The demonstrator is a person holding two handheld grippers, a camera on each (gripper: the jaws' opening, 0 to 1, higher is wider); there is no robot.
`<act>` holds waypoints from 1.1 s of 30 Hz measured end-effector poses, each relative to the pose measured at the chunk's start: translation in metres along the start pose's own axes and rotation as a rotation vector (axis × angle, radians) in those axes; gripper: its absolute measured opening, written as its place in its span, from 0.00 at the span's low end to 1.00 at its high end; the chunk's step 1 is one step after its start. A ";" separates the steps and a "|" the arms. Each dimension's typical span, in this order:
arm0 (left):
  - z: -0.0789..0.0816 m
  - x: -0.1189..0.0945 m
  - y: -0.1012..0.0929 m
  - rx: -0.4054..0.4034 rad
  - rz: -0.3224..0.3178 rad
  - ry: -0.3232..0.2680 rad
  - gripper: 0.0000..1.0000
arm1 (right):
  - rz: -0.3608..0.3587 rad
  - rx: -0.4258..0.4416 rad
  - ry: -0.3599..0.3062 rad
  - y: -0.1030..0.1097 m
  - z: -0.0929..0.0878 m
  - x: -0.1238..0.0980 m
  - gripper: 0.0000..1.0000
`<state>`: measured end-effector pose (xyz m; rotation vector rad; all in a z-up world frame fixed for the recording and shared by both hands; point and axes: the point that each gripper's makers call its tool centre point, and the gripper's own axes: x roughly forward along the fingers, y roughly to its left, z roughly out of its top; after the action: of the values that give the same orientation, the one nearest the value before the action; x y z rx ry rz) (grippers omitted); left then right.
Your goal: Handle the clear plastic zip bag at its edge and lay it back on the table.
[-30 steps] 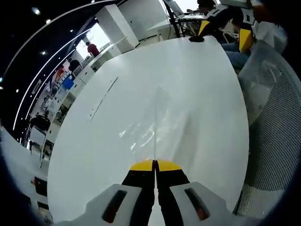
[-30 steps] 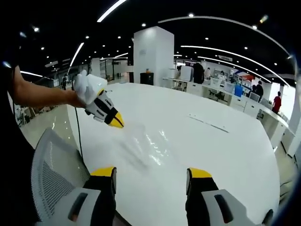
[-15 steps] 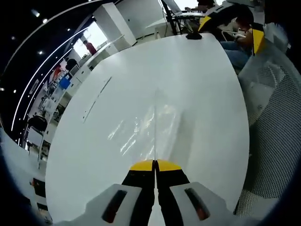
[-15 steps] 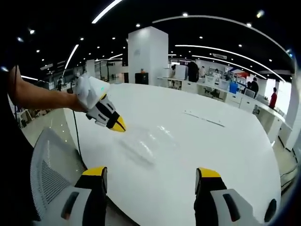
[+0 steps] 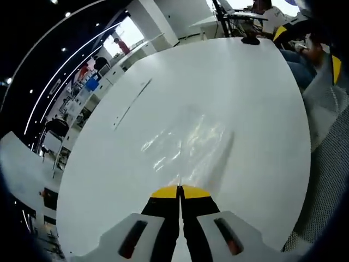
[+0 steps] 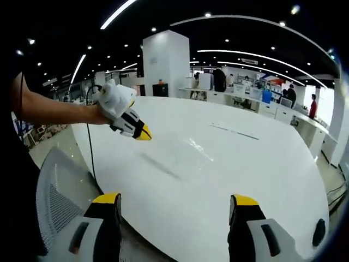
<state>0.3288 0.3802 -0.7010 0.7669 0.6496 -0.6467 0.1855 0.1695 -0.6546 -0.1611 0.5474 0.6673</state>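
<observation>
Two grippers over one white table (image 5: 262, 109). No brand, label or writing is legible on anything.

Left gripper view: the left gripper (image 5: 179, 191) has its yellow-tipped jaws pressed together, pinching the near edge of the clear plastic zip bag (image 5: 188, 147). The bag spreads away from the jaw tips across the tabletop — crinkled, with bright glints, and it appears to lie low on the surface. Far left, beyond the table edge, rows of desks and people, too small to detail. At the far end of the table sits a small dark object (image 5: 250, 40); behind it a seated person (image 5: 267, 13). At the right edge, grey mesh of a chair (image 5: 327, 180).

Right gripper view: at lower left a mesh chair back (image 6: 60, 207). Above it a person's forearm (image 6: 54, 112) reaches in, holding the left gripper (image 6: 145, 134), whose yellow tip sits just above the table (image 6: 245, 164). The bag (image 6: 180, 150) runs rightward from that tip — only faint glints and a thin shadow line show. The right gripper (image 6: 174, 207) hangs well apart from the bag, jaws spread wide with nothing between them.
</observation>
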 end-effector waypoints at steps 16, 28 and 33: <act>-0.023 -0.010 -0.005 -0.058 -0.003 0.015 0.00 | 0.023 -0.015 0.016 0.005 -0.001 0.004 0.82; -0.012 -0.001 -0.019 -0.039 -0.040 -0.005 0.00 | 0.003 -0.007 0.030 0.004 -0.010 -0.001 0.83; -0.004 0.004 -0.027 -0.003 -0.059 -0.012 0.00 | -0.005 0.005 0.031 0.003 -0.016 -0.003 0.83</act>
<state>0.3107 0.3679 -0.7172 0.7424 0.6641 -0.7035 0.1749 0.1655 -0.6662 -0.1684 0.5787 0.6593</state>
